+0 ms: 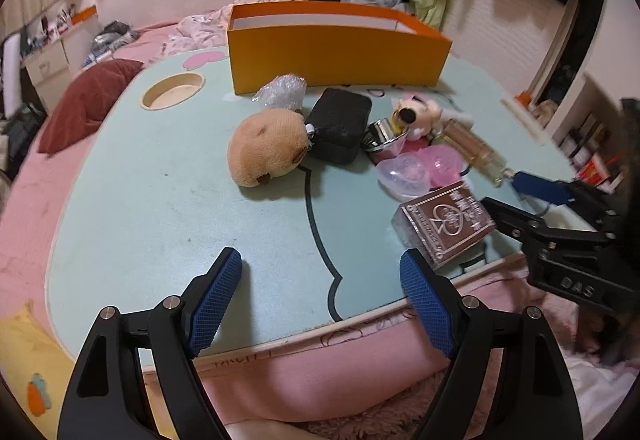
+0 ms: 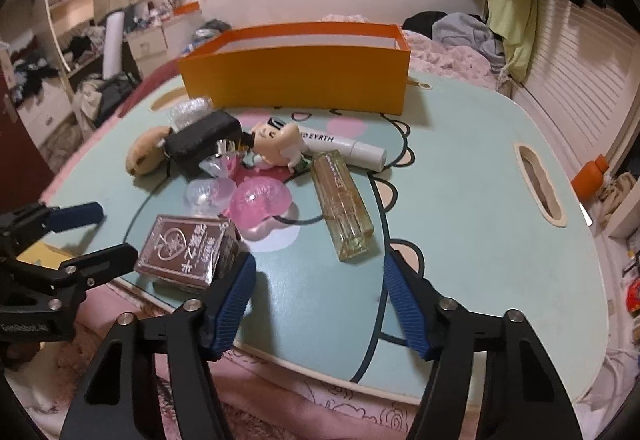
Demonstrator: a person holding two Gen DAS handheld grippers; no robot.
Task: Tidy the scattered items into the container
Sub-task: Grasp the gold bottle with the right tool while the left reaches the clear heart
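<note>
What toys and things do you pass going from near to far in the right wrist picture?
Shiny card box → pink heart case → piggy toy → orange box.

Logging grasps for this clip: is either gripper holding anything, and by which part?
Nothing is held: the left gripper and right gripper both stand open over bare tabletop.

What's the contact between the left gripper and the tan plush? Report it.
Apart. The left wrist view shows bare table between the open left gripper and the tan plush.
</note>
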